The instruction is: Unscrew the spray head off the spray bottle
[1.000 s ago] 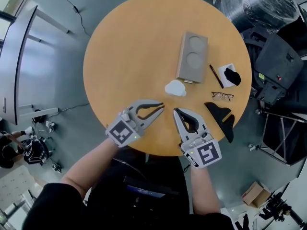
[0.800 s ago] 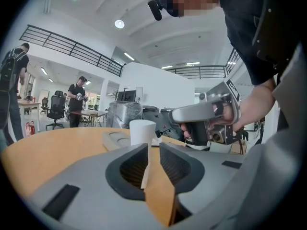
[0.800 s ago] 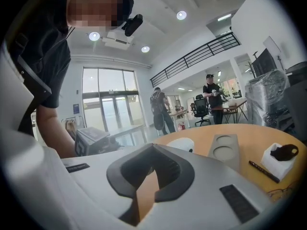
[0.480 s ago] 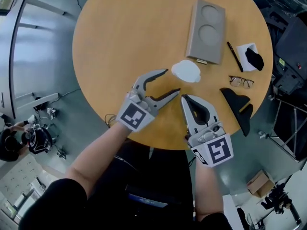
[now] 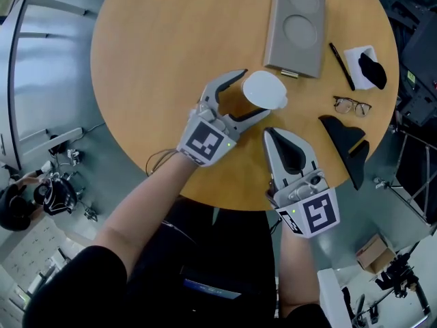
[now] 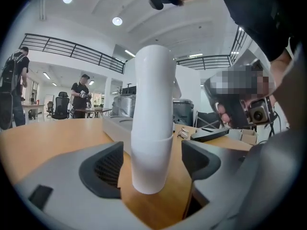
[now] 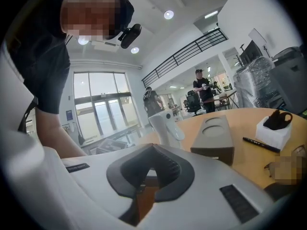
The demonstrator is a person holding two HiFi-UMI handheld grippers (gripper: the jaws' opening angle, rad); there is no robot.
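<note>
A white spray bottle point(image 5: 265, 89) stands upright on the round wooden table point(image 5: 157, 67), near its middle. My left gripper point(image 5: 258, 91) reaches in from the lower left, and its jaws have just been opening. They now stand wide on either side of the bottle. In the left gripper view the bottle point(image 6: 152, 123) rises between the pads point(image 6: 108, 169) with a gap on each side. My right gripper point(image 5: 268, 132) is shut and empty, just in front of the bottle near the table's front edge. In the right gripper view the spray head point(image 7: 165, 126) shows beyond the closed jaws point(image 7: 149, 176).
A grey box point(image 5: 295, 26) with two round recesses lies behind the bottle. To its right are a black pen point(image 5: 341, 65), a white block with a black thing on it point(image 5: 367, 67), glasses point(image 5: 351, 106) and a black angled object point(image 5: 345, 142).
My left gripper has moved forward to the bottle and opened, so the bottle now stands between its jaws. The right gripper stayed shut and kept close to the table's front edge.
</note>
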